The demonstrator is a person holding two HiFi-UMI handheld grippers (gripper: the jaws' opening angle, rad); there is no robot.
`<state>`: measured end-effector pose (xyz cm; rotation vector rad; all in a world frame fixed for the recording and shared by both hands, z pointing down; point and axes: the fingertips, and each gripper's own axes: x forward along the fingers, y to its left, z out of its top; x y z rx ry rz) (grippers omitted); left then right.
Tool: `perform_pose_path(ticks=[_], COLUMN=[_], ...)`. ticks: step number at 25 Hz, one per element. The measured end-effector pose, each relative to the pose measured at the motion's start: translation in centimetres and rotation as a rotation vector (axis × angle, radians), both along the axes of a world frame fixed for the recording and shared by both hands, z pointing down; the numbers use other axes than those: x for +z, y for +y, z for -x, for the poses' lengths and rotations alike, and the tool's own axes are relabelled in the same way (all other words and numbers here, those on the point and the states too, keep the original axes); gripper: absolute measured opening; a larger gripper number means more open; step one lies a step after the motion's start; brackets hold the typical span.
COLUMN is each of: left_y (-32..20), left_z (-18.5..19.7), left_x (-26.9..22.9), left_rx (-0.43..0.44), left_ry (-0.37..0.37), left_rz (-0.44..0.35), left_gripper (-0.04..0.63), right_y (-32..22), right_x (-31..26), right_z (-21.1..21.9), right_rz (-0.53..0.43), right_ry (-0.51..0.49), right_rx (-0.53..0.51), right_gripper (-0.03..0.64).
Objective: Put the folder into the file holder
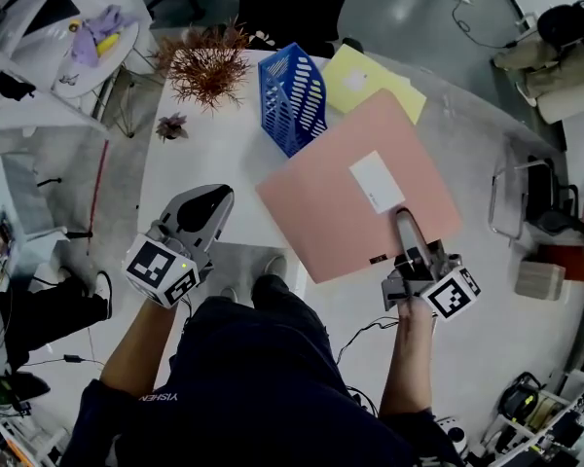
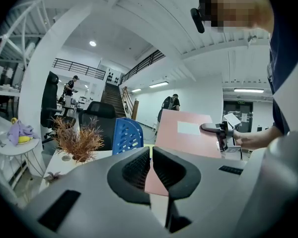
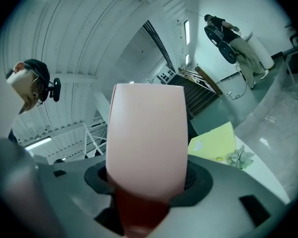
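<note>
A pink folder (image 1: 341, 202) with a white label hangs in the air over the white table (image 1: 214, 154), tilted. My right gripper (image 1: 407, 224) is shut on the folder's near right edge. In the right gripper view the folder (image 3: 146, 138) fills the space between the jaws. The blue slotted file holder (image 1: 292, 95) stands upright on the table beyond the folder's far left corner. My left gripper (image 1: 209, 202) hovers at the table's near left edge, shut and holding nothing. In the left gripper view I see the file holder (image 2: 126, 135) and the folder (image 2: 188, 133) ahead.
A yellow folder (image 1: 370, 81) lies flat on the table behind the pink one. A dried brown plant (image 1: 206, 66) and a small succulent (image 1: 170, 125) sit at the table's far left. A round side table (image 1: 97, 52) stands off to the left.
</note>
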<state>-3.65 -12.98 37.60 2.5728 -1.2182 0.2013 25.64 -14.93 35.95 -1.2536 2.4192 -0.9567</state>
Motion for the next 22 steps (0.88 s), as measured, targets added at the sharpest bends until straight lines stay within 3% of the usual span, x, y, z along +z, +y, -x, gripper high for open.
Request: perform_pose_path(ticks=[13, 22], left_y=[-2.5, -3.4], left_z=[-2.1, -2.8], left_x=[0.1, 0.0], left_rx=[-0.025, -0.018], left_ry=[-0.014, -0.011], left_rz=[0.004, 0.001], left_gripper=[0.043, 0.043], right_y=[-3.9, -5.7], right_x=[-3.4, -6.0], right_z=[-3.2, -3.0], right_rz=[-0.111, -0.194], right_ry=[0.053, 0.117], right_rx=[-0.028, -0.050], right_gripper=[0.262, 0.262])
